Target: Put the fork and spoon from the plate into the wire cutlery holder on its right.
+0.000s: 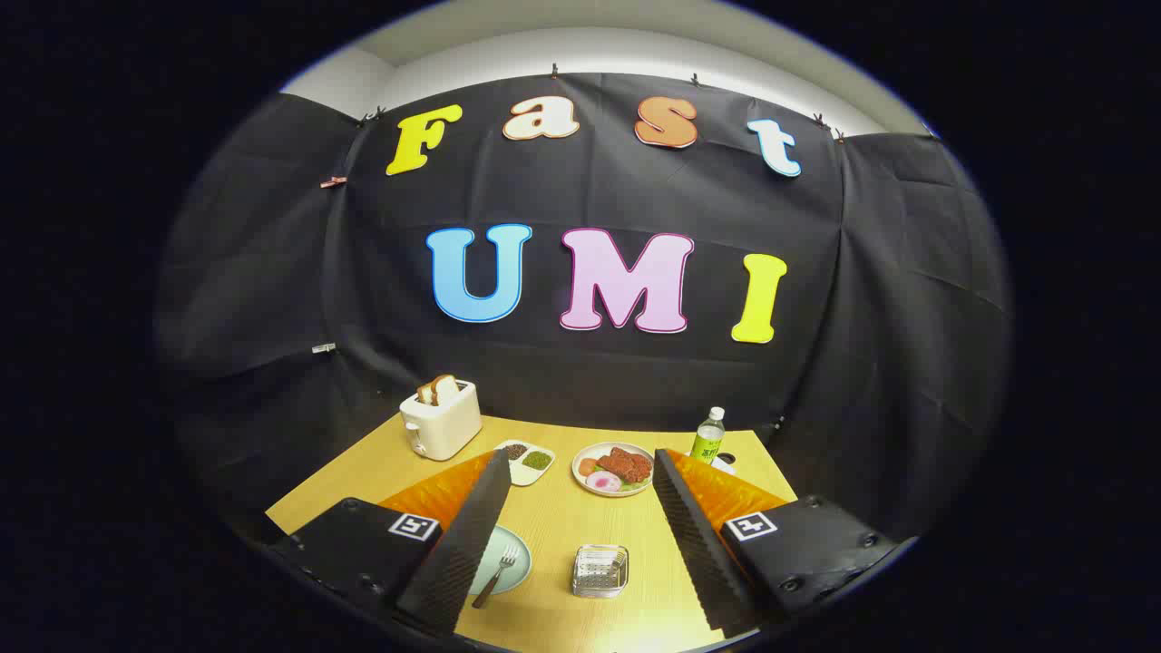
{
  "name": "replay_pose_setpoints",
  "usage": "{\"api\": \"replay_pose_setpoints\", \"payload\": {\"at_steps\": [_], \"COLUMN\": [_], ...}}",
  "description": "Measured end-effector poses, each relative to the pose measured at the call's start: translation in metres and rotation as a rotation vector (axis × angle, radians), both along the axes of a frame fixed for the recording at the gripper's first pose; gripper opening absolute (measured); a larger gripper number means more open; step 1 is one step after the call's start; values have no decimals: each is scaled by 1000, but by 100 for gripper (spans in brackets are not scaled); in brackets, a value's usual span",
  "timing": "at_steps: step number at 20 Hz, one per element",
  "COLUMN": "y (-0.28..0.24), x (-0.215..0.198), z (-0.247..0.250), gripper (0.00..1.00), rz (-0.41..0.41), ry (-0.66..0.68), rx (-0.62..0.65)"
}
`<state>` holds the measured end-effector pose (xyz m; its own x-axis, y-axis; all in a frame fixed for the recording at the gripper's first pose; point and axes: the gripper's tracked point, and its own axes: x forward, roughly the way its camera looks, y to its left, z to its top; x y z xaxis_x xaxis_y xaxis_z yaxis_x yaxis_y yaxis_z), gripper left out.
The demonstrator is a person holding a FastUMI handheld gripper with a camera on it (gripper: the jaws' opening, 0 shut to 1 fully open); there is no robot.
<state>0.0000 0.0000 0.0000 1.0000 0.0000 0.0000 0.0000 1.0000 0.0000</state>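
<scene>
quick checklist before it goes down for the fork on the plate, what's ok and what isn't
1. Gripper fingers spread wide, nothing between them: ok.
2. Fork lying on the light green plate, in view beside the left finger: ok.
3. Spoon located: cannot tell, that finger hides part of the plate.
4. Wire cutlery holder upright to the plate's right: ok.
5. Holder free of contents: cannot tell.
6. Fingers lined up over the fork: not ok, it sits off to their left.
</scene>
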Motion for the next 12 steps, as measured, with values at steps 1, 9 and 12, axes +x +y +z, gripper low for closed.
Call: {"api": "replay_pose_setpoints", "payload": {"at_steps": [1,9,12], "y": [1,11,15], "x": [0,-2,-2], "z": [1,1,3], "gripper": [98,98,98], "rz": [-1,3,6], "ry": [-2,3,0], "rx": [0,-5,-5]}}
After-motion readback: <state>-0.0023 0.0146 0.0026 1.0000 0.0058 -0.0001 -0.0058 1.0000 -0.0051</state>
